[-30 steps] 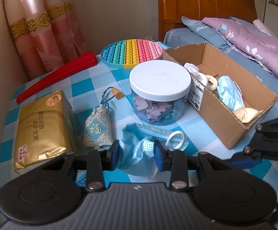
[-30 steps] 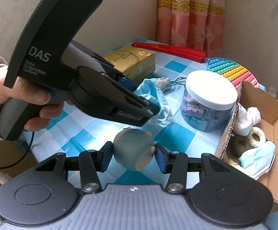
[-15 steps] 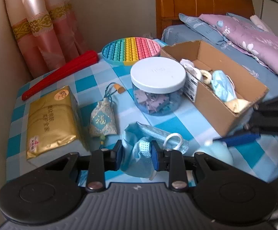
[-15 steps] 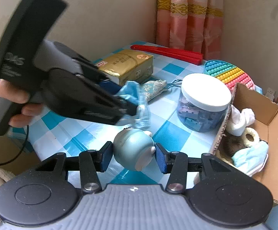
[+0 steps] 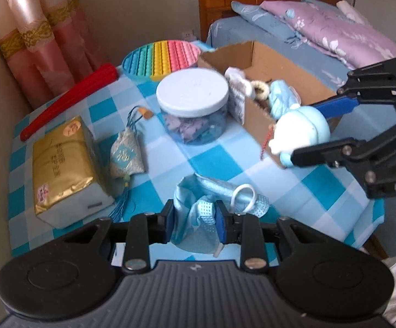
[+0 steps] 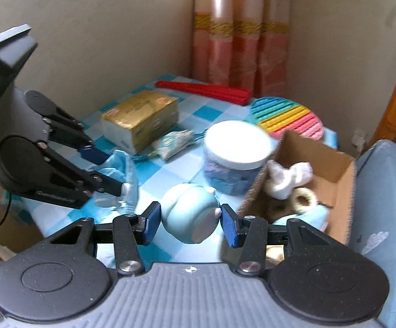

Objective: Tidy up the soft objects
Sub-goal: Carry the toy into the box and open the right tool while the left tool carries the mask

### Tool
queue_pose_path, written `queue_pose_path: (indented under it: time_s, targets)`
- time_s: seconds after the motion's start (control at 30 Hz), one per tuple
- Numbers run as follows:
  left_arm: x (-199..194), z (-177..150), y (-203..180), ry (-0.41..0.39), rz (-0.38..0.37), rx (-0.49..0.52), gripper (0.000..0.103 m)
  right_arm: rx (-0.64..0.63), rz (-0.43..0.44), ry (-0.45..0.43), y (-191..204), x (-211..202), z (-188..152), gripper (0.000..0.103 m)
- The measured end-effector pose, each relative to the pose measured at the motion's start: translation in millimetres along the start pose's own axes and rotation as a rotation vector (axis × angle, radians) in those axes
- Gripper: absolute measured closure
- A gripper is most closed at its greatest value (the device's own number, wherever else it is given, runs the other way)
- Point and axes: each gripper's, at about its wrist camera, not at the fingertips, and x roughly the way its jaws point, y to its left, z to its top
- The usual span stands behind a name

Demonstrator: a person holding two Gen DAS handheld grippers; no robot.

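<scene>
Pinching soft items in both grippers above blue checked table [image 5: 225, 161].
Left gripper [image 5: 194, 220] clamped on crumpled blue face mask [image 5: 195, 227], lifted near table's front edge; right gripper [image 6: 190, 220] squeezing pale blue plush toy [image 6: 189, 213] just beside cardboard box [image 5: 266, 63]. Farther back: white-lidded jar [image 5: 192, 93], embroidered sachet [image 5: 125, 155], gold tissue pack [image 5: 61, 161], rainbow pop mat [image 5: 162, 57], red fan [image 5: 69, 101].

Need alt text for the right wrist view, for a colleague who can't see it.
The right tool grips a pale blue plush toy beside an open cardboard box of soft items; to its left, the left tool holds a blue face mask.
</scene>
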Motion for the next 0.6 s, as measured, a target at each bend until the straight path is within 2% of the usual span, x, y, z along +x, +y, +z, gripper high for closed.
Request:
queue_pose_path:
  time_s: [0.2, 0.37, 0.43, 0.47, 0.6]
  targets:
    - [-4.2, 11.8, -17.1, 0.006, -0.009, 0.061, 0.074, 0.016, -0.095, -0.035, -31.0, -9.7, 2.6, 0.050]
    - [-0.8, 19.5, -34.0, 0.030, -0.018, 0.120, 0.074, 0.034, -0.151, -0.025, -56.4, -3.3, 0.4, 0.049]
    - [-0.1, 23.1, -39.2, 0.035, -0.026, 0.129, 0.074, 0.026, -0.177, -0.016, -62.2, 2.6, -1.5, 0.035]
    - [-0.1, 24.7, -41.2, 0.037, -0.030, 0.130, 0.074, 0.029, -0.183, -0.015, -64.3, 4.6, -2.6, 0.022]
    - [1.5, 32.3, -48.7, 0.042, -0.036, 0.141, 0.074, 0.052, -0.148, -0.029, -68.6, 5.4, -8.3, 0.018]
